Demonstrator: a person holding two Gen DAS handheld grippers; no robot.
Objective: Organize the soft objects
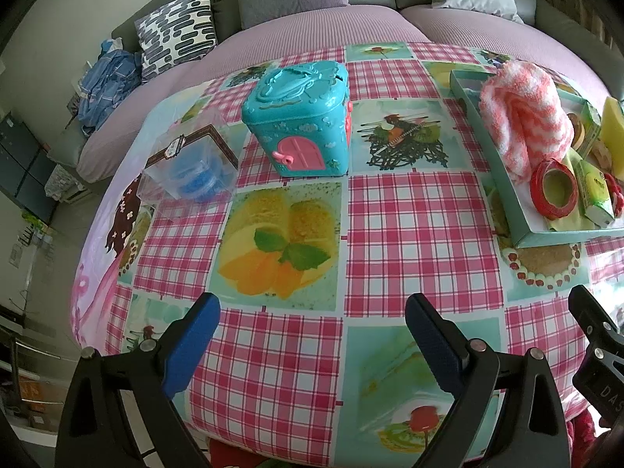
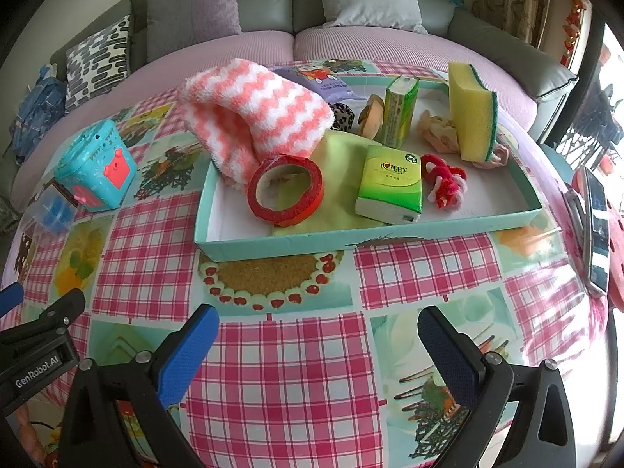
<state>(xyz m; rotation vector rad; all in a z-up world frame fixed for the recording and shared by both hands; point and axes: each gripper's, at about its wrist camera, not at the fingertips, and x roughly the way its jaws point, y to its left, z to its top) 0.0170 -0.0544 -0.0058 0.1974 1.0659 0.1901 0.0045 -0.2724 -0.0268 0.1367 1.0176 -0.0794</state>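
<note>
Lying crosswise in the tray (image 2: 273, 243), fuzzy sock (image 2: 257, 117) opening faces both wide, empty hand-held grippers (image 2: 318, 345).

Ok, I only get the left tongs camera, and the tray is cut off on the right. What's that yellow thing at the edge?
Observer: It's a sponge standing on end in the tray, with a green scrubby side.
Operator: Is anything squishy near it?
Observer: Yes, a red and white fuzzy tie lies in front of it, beside a flat tissue pack.
Operator: And what's behind the stripy sock?
Observer: A purple packet with a cartoon on it sits just behind the sock.
</note>
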